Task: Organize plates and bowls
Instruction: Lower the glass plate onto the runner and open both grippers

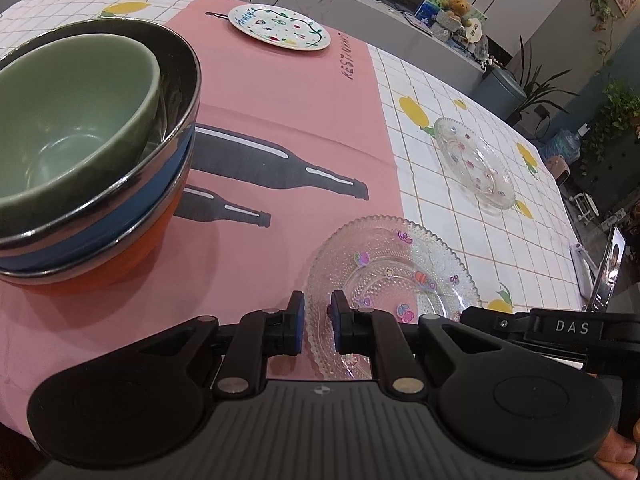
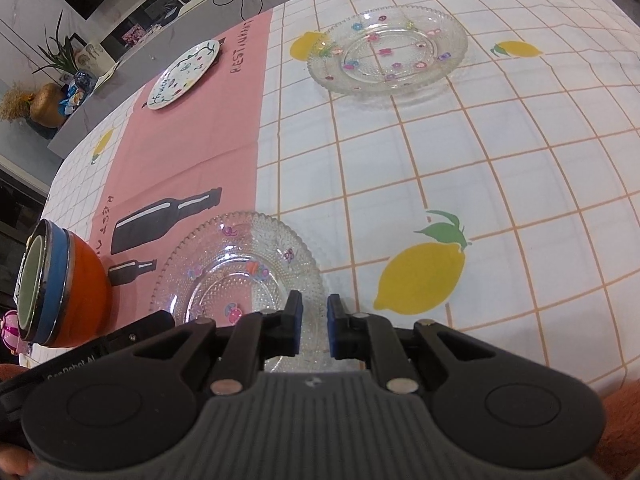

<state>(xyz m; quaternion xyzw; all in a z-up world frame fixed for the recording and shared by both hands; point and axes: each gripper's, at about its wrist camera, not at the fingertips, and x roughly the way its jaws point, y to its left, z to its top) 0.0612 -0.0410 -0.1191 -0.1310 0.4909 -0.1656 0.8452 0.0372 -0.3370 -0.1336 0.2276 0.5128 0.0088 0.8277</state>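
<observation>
Bowls are done: green bowl point(image 1: 76, 120) nested in the stack point(image 1: 92, 216) at your 10 o'clock. Plates next. Both grippers straddle the near glass plate point(image 1: 394, 276): left gripper point(image 1: 318, 328) on its left rim, right gripper point(image 2: 314, 330) on its right rim, jaws slightly parted, nothing pinched yet. Close on the rim, then lift level toward the second glass plate point(image 2: 388, 50) at 1 o'clock.

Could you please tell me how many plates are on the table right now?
3. A clear glass plate lies nearest both tools, a second glass plate sits farther on the lemon cloth, and a white painted plate rests at the pink mat's far end.
</observation>
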